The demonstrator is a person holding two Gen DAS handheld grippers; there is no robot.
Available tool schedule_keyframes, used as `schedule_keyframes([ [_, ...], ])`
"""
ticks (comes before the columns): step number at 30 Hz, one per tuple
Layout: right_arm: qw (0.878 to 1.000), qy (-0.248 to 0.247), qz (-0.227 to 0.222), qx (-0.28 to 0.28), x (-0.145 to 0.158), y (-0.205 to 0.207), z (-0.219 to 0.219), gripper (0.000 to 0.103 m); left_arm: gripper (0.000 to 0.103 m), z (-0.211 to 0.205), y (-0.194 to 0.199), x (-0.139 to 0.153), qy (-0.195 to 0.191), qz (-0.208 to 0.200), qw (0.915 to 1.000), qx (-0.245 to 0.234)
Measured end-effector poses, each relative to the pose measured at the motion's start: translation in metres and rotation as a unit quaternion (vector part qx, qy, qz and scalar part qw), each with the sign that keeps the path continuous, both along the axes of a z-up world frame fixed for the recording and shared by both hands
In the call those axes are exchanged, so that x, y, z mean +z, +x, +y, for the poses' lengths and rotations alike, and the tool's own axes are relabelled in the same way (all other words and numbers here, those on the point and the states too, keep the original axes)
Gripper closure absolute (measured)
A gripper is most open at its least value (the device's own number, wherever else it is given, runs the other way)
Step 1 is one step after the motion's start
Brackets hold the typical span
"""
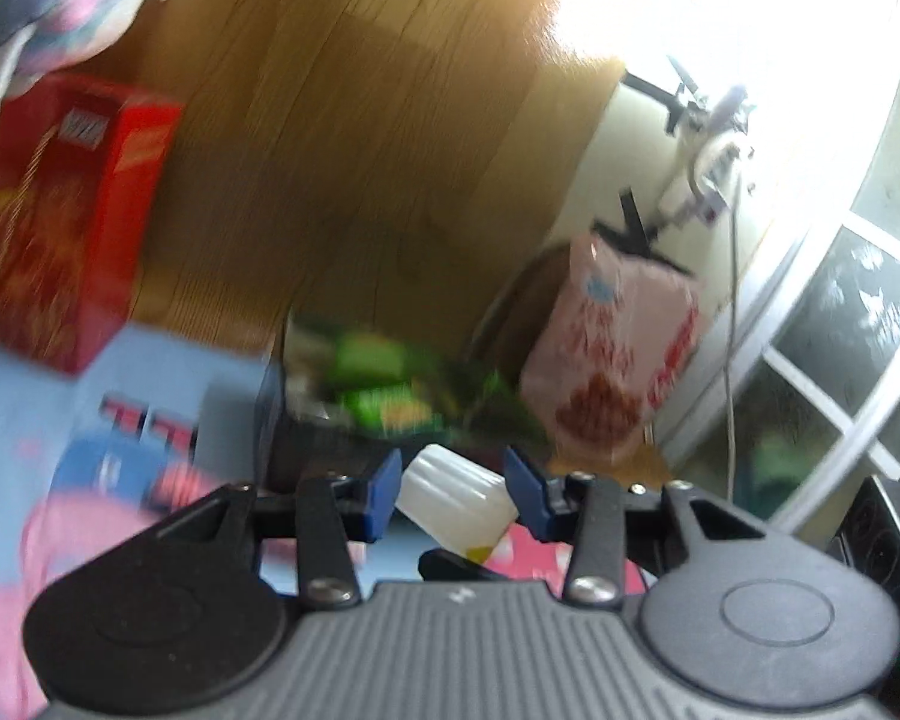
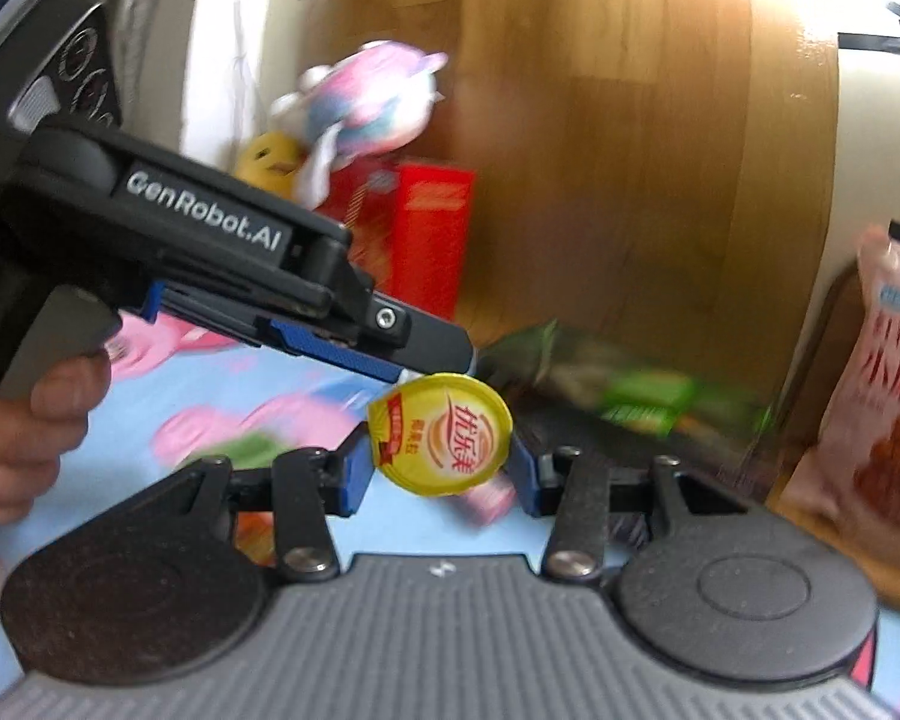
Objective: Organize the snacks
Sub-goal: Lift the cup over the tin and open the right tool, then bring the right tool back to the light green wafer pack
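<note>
Only from the right wrist, the cup (image 2: 444,441) shows its yellow lid.

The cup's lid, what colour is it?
Yellow with red writing: the cup lid shows best in the right wrist view.

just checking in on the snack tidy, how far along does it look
Done: green snack packets already sit in the dark bin. In hand: both the left gripper and the right gripper grip one yellow-lidded cup, off the mat. Left: the red box and pink bag stand outside the bin.
</note>
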State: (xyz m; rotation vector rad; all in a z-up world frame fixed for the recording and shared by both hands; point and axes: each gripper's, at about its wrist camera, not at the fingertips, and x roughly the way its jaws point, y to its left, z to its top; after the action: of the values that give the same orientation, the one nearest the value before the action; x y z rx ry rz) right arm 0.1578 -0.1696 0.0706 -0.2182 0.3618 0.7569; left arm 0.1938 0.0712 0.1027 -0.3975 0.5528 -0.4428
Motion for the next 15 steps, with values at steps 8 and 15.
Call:
schedule_keyframes([
  [8,0.998,-0.006,0.041,-0.049,0.002,0.100,0.015,0.053,0.065,-0.009,0.087,-0.011,0.012,0.016,0.9996,0.019],
  [15,0.995,0.018,0.063,-0.077,-0.012,0.126,0.014,0.048,0.062,0.013,0.094,-0.024,0.014,0.029,0.9991,0.027],
])
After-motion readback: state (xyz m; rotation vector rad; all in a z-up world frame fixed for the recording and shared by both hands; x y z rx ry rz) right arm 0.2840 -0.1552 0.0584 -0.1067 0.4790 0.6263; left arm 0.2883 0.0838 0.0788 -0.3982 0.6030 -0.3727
